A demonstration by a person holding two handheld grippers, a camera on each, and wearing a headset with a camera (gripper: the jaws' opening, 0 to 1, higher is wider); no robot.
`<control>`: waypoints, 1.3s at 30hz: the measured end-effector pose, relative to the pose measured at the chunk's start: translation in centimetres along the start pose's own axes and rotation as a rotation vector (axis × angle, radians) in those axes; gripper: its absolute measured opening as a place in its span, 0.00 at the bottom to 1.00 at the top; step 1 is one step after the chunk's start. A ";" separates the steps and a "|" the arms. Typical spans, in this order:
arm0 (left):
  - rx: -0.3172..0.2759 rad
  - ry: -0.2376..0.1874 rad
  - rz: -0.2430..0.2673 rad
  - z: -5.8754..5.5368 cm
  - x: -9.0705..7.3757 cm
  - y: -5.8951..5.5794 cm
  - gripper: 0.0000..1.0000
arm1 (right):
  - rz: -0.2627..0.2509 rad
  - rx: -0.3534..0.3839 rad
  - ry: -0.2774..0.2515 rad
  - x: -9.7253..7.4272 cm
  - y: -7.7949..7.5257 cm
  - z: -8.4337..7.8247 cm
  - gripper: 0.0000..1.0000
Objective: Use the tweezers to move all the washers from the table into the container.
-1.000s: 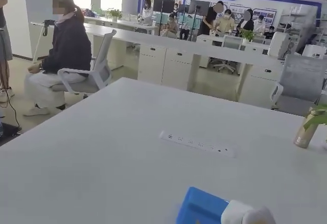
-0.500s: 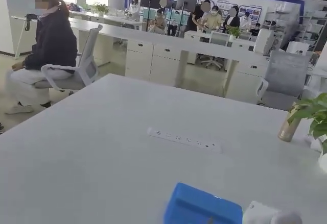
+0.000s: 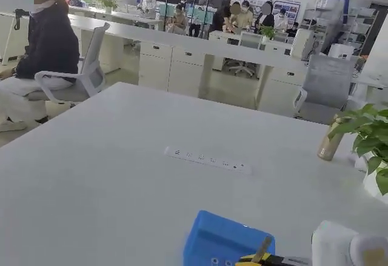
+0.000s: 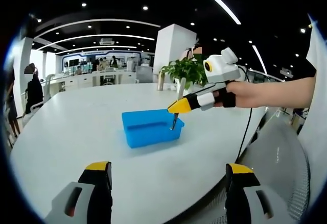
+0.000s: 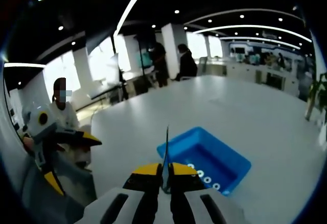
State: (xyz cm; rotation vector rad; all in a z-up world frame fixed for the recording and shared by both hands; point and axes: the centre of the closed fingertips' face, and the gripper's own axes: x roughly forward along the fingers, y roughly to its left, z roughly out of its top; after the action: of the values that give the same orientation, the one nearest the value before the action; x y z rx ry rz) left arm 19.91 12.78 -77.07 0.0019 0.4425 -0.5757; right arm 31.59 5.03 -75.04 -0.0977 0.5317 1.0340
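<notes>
White worktop point(image 3: 121, 175) first, broad and pale, carrying a blue container point(image 5: 204, 155) as the one fixed mark. Well back from the container, left tool point(image 4: 168, 168) with jaws spread wide and nothing between them. Just above the container's rim, right tool point(image 5: 164, 175) pinched narrow on the tweezers point(image 5: 166, 152), tips pointing down at that rim. Inside the container, along one wall, a short row of washers point(image 5: 202, 173). Cannot make out any washer on the worktop around the container. Risks, as a judgement:
- Squeezing the tweezers askew and flicking a washer off the tips, away from the container.
- Knocking the light container with the tips and sliding it.
- Overlooking a small pale washer against the pale worktop.
</notes>
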 end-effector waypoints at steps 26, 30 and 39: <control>0.087 0.018 0.077 1.0 1.8 0.9 0.92 | -0.011 0.001 0.026 6.4 -5.4 2.4 0.03; 0.089 0.022 0.079 0.9 1.7 1.0 0.88 | -0.020 0.022 0.029 6.8 -5.7 2.0 0.03; 0.088 0.024 0.066 0.7 1.9 0.9 0.87 | -0.039 0.040 0.029 6.4 -6.6 1.7 0.03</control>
State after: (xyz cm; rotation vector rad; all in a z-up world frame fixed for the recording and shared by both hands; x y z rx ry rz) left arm 22.10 12.47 -77.34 0.1076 0.4381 -0.5302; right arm 40.28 7.22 -77.62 -0.0874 0.5740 0.9852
